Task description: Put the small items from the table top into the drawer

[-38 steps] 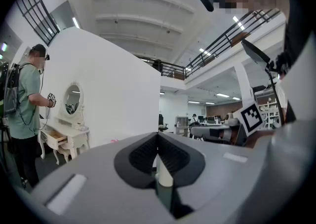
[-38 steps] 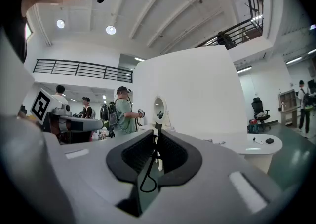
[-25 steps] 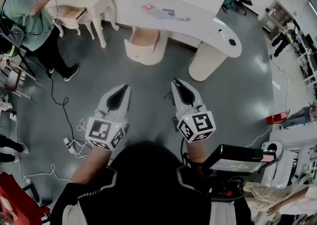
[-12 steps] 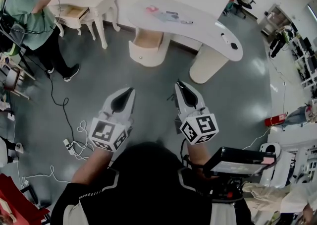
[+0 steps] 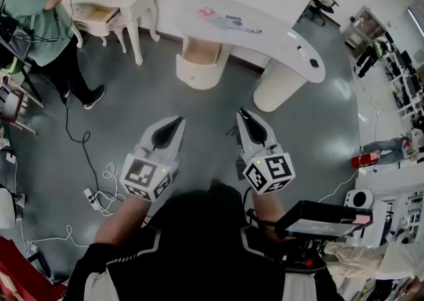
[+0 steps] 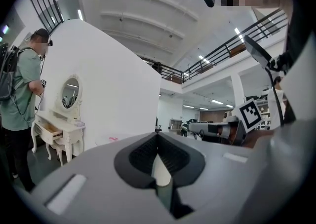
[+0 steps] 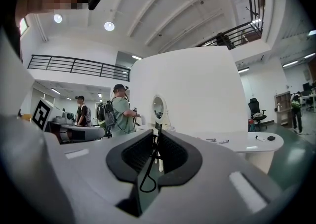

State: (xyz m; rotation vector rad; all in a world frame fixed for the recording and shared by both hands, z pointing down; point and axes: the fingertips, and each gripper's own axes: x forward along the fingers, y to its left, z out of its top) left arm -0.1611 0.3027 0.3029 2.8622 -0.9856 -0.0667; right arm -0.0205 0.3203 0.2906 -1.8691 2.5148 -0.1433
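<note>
both grippers are held over the grey floor point(image 5: 132, 107), well short of the curved white table point(image 5: 285, 41) and pointing toward it. the left gripper point(image 5: 177, 120) has its jaws closed with nothing between them. the right gripper point(image 5: 241, 113) is pinched to a thin slit, also empty. the small items point(image 5: 228, 21) lie on the table top toward its left end. the drawer point(image 5: 197, 61) stands pulled out under that end. a person in green point(image 5: 33, 8) stands far left of the table.

The right tongs point(image 7: 157, 132), jaws together and empty, face a white table point(image 7: 244, 145) bearing small items point(image 7: 222, 141).
</note>
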